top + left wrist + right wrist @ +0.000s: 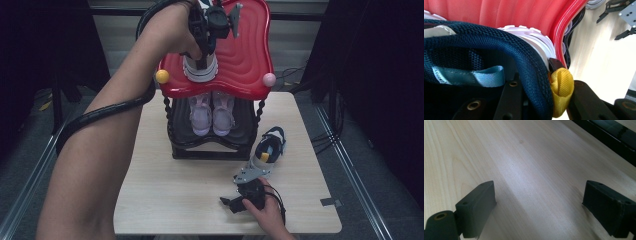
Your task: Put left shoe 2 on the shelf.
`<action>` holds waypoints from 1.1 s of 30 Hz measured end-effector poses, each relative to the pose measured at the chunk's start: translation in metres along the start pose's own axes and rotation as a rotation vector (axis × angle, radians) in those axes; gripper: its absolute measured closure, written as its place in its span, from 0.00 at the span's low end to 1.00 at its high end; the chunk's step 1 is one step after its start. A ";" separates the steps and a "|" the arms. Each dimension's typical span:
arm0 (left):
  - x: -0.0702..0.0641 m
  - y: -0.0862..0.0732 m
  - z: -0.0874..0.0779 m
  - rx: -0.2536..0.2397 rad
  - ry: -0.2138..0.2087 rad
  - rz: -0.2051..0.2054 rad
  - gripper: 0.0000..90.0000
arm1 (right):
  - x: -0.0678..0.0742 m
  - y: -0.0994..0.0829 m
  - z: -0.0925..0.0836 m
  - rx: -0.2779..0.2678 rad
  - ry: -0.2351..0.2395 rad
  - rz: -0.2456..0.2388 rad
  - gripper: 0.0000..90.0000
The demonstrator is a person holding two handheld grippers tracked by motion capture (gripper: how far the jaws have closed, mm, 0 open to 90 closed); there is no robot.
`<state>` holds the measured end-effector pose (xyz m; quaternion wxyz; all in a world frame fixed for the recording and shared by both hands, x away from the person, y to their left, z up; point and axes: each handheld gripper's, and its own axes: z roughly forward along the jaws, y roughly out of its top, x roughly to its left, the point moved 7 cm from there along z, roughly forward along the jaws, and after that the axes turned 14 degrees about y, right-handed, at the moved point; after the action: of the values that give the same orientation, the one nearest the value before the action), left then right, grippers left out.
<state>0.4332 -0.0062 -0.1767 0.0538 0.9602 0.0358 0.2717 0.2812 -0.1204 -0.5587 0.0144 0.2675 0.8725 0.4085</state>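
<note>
Red shelf top (250, 55), left gripper (202, 50) hiding navy shoe (499, 45)

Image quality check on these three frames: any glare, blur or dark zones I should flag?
High view: table evenly lit, surroundings nearly black, glossy sheen on the red shelf top. Left gripper view: navy shoe collar and yellow loop sharp, the jaws at the bottom edge soft, far tabletop bright. Right gripper view: broad pale glare across the wood between the open jaws; right gripper pads slightly soft.
</note>
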 end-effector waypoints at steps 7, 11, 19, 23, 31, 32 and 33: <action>-0.001 -0.001 0.001 -0.003 0.003 0.008 0.82 | 0.000 0.000 0.000 0.000 0.000 0.000 0.11; -0.001 -0.001 0.001 -0.003 0.000 0.001 0.82 | 0.000 0.000 0.000 0.000 0.000 0.001 0.11; -0.002 -0.001 0.001 0.001 0.003 -0.008 0.81 | 0.000 0.000 0.000 0.000 0.000 0.000 0.11; -0.003 -0.003 0.001 0.004 -0.001 -0.003 0.81 | 0.000 0.000 0.000 0.000 0.000 0.000 0.11; -0.002 -0.003 0.000 0.001 0.004 -0.016 0.80 | 0.000 0.000 0.000 0.002 0.000 -0.002 0.11; 0.000 -0.003 0.000 -0.002 0.009 0.007 0.79 | 0.000 0.000 0.000 0.000 0.000 0.001 0.11; -0.001 -0.003 0.000 0.001 0.005 -0.009 0.79 | 0.000 0.000 0.000 0.000 0.000 0.000 0.11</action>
<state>0.4320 -0.0032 -0.1777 0.0545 0.9594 0.0403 0.2738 0.2812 -0.1204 -0.5587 0.0143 0.2676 0.8726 0.4085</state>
